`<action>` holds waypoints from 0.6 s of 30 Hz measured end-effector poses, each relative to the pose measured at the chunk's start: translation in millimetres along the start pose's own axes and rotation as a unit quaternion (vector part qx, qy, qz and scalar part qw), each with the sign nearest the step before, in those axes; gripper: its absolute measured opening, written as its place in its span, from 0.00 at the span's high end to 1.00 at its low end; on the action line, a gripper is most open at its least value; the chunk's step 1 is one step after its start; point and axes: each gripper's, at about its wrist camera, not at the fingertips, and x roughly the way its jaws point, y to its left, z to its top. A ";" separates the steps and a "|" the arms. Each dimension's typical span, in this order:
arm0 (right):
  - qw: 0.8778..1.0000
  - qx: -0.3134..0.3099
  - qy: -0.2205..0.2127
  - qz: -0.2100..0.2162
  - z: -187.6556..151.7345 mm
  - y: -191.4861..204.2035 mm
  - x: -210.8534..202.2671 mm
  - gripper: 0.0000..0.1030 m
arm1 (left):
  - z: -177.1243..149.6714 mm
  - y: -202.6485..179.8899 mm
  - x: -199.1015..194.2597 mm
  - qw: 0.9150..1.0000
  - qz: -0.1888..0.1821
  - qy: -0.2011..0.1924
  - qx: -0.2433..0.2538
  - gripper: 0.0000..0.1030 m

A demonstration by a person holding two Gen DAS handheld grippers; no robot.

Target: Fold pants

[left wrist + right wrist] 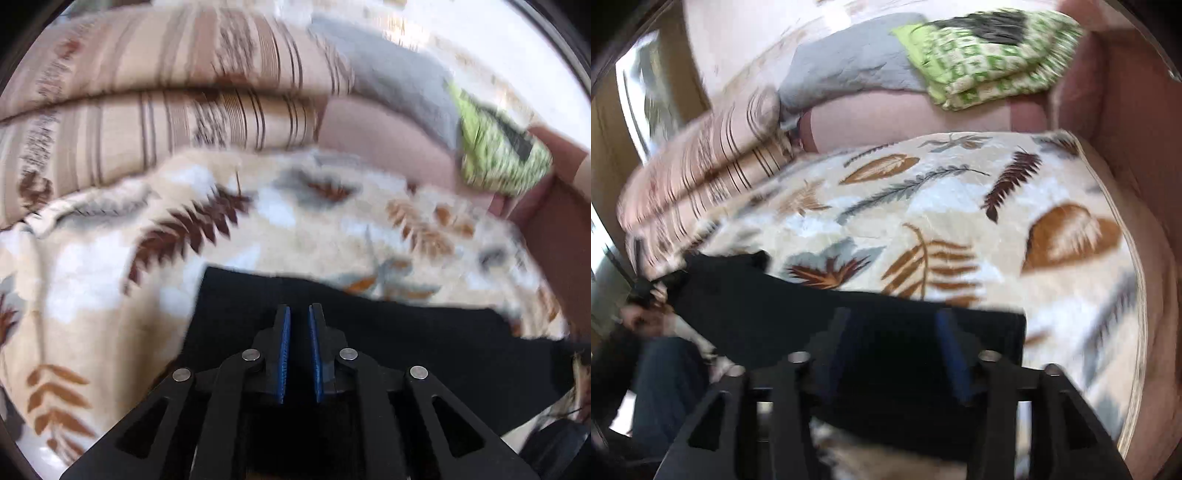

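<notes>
1 black pants (820, 314); 1 leaf-print blanket (960, 206); 1 striped cushion (147, 92); 1 green checked cloth (990, 55); 1 grey pillow (849, 66).

no readable text, labels, brands, numbers, signs anywhere

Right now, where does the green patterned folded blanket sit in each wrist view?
Left wrist: green patterned blanket at the right edge, upper half, beside the grey cushion.
Right wrist: same blanket at top centre-right, overlapping the grey cushion.
Shared landmark: the black pants lying on the leaf-print blanket.
</notes>
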 end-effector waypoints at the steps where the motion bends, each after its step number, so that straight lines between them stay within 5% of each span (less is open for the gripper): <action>1: 0.998 0.009 0.049 -0.027 -5.6 -9.3 27.6 0.42 | -1.5 -0.7 -8.2 1.000 -0.009 -0.005 -0.004 0.89; 4: 0.999 0.036 0.008 0.001 -13.7 -20.0 28.2 0.41 | -15.4 -8.7 -23.1 0.999 -0.035 0.004 0.003 0.88; 7: 1.000 0.025 0.012 -0.016 -10.7 -12.9 25.5 0.41 | -42.6 -5.3 -9.9 0.999 0.001 0.044 0.016 0.87; 12: 0.999 0.021 -0.031 0.028 -12.9 12.7 -17.7 0.39 | -51.1 3.7 -12.1 0.999 -0.008 0.030 0.009 0.87; 14: 1.000 -0.012 -0.004 0.001 -24.6 25.6 -9.9 0.23 | -47.3 3.6 -17.8 0.999 -0.010 0.031 0.004 0.87; 15: 0.999 -0.023 0.037 -0.027 -34.6 26.7 7.6 0.21 | -45.7 5.1 -23.6 1.000 -0.013 0.025 -0.001 0.87; 18: 0.998 -0.041 0.023 -0.053 -40.6 33.9 5.8 0.21 | -47.5 13.8 -36.5 1.000 0.000 0.018 -0.014 0.87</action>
